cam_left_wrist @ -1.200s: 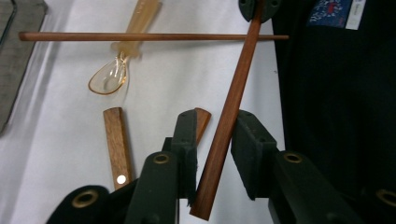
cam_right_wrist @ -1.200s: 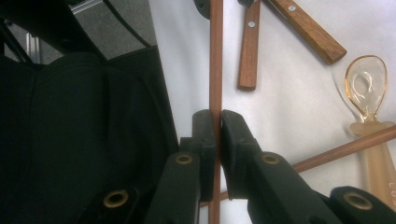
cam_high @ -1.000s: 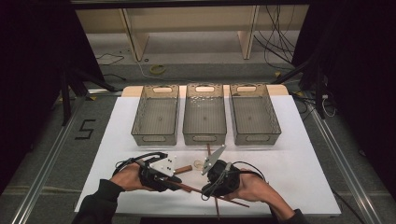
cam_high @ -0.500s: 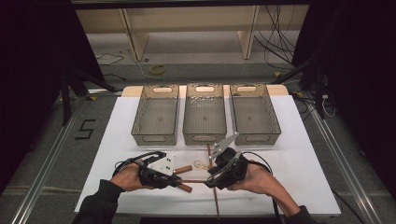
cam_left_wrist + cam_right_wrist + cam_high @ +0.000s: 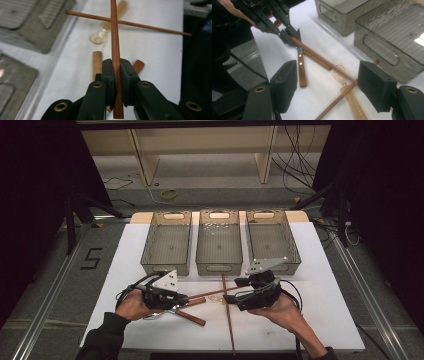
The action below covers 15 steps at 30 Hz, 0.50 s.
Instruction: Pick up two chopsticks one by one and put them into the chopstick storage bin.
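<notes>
— Right, what has my left gripper (image 5: 182,299) got?
— Clamped tight on one wooden chopstick (image 5: 115,45), held over the near white table (image 5: 125,250); a second chopstick (image 5: 228,312) lies crossed just right of it.
— And my right gripper (image 5: 332,87)?
— Jaws just opened wide; nothing between them.

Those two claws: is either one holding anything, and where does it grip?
The left claw pinches a wooden chopstick near its thick end. The right claw is open and holds nothing.
</notes>
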Each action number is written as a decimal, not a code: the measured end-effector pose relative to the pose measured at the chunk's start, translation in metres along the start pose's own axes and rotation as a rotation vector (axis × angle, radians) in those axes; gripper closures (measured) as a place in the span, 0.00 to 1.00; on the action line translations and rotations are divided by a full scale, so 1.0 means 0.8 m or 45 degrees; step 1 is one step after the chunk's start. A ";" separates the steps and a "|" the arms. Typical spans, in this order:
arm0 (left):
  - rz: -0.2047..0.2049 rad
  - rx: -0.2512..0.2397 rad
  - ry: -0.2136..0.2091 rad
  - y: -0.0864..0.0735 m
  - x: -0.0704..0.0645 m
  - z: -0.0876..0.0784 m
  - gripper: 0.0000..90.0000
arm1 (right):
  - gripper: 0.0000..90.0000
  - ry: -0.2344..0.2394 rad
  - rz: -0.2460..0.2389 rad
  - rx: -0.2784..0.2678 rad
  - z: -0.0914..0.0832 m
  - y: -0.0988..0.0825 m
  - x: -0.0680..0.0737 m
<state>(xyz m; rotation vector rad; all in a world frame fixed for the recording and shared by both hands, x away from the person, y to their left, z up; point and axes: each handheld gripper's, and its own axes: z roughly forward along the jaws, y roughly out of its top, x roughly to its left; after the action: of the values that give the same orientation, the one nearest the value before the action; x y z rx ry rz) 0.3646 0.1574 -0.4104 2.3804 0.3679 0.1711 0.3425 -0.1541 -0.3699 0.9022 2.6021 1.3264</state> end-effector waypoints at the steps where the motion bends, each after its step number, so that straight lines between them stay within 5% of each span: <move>1: -0.032 -0.020 0.021 0.000 0.003 -0.003 0.92 | 0.37 -0.002 0.008 -0.012 -0.002 -0.002 -0.001; 15: -0.363 -0.176 0.283 -0.020 0.046 -0.049 0.92 | 0.31 -0.011 0.171 -0.035 0.015 -0.047 -0.008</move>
<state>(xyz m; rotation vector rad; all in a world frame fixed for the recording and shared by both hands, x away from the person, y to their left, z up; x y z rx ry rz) 0.3872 0.2048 -0.3916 2.1508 0.7693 0.3186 0.3346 -0.1656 -0.4072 1.0927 2.5504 1.3814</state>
